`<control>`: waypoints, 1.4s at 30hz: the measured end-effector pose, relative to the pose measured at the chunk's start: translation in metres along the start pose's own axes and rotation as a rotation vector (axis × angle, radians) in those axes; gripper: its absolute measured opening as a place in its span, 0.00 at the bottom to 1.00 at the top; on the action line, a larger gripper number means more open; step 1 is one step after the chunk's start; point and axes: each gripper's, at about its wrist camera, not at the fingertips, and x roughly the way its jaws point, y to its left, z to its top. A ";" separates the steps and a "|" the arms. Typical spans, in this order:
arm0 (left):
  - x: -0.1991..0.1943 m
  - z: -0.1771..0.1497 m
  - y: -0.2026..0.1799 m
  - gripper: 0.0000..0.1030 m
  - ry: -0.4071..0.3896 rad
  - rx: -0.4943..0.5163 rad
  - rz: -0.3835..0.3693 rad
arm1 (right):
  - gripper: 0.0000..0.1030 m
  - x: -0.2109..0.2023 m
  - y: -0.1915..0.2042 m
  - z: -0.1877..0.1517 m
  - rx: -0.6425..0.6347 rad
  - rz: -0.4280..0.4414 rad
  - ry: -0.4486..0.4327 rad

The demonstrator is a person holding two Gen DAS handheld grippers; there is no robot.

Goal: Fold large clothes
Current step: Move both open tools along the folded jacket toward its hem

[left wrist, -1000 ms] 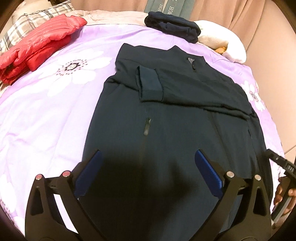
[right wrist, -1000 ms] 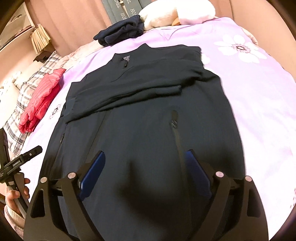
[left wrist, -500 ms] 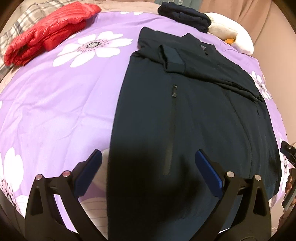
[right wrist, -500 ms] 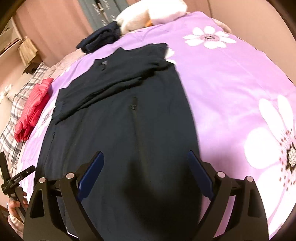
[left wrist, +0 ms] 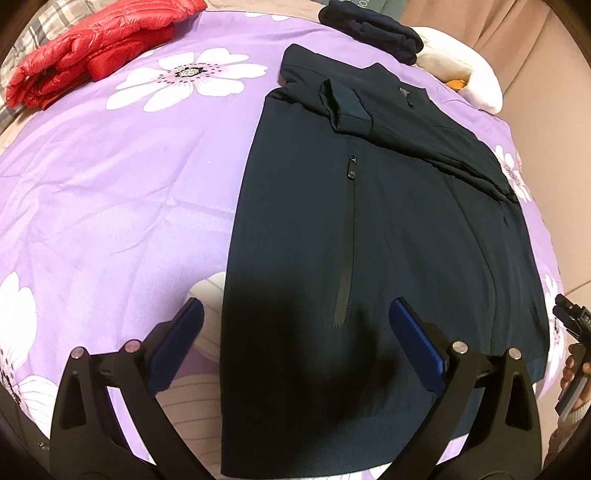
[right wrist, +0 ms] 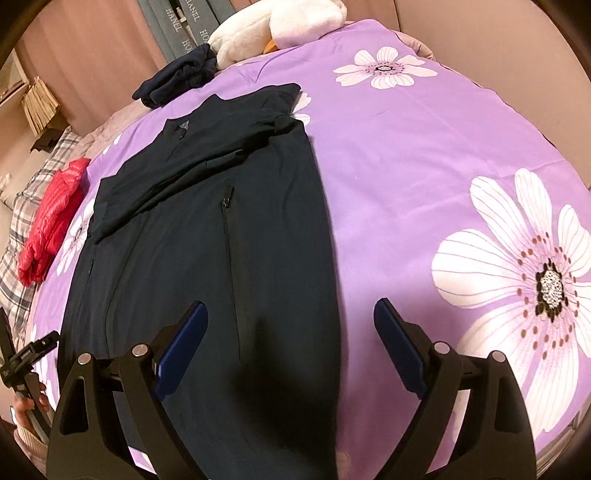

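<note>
A dark navy zip jacket (left wrist: 388, 229) lies flat, front up, on a purple flowered bedspread (left wrist: 110, 192), with both sleeves folded across its chest. My left gripper (left wrist: 295, 332) is open and empty above the jacket's lower left hem corner. In the right wrist view the jacket (right wrist: 207, 236) lies left of centre. My right gripper (right wrist: 290, 332) is open and empty above its lower right hem edge. Each gripper shows at the other view's edge, the right one in the left wrist view (left wrist: 570, 317) and the left one in the right wrist view (right wrist: 26, 358).
A folded red puffer jacket (left wrist: 92, 48) lies at the far left of the bed. A folded dark garment (left wrist: 373, 26) and a white plush toy (left wrist: 465, 77) sit at the head. Books (right wrist: 177, 26) and a curtain stand behind. The bed's near edge is just below the jacket's hem.
Both grippers have pulled back toward the foot of the bed and spread apart, the left one toward the jacket's left hem corner, the right one toward its right edge. The jacket has not moved.
</note>
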 end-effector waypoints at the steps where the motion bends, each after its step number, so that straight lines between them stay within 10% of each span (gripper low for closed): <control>1: -0.001 -0.001 0.002 0.98 0.003 -0.002 -0.003 | 0.89 -0.001 -0.001 -0.001 -0.003 -0.002 0.003; 13: 0.006 -0.015 0.016 0.98 0.039 -0.061 -0.061 | 0.89 0.003 -0.014 -0.012 0.001 -0.005 0.054; 31: 0.065 0.018 -0.124 0.98 -0.015 0.316 0.100 | 0.89 0.080 0.160 -0.020 -0.485 0.029 0.043; 42: 0.052 -0.029 -0.096 0.98 -0.013 0.354 0.073 | 0.91 0.072 0.139 -0.049 -0.520 0.011 0.081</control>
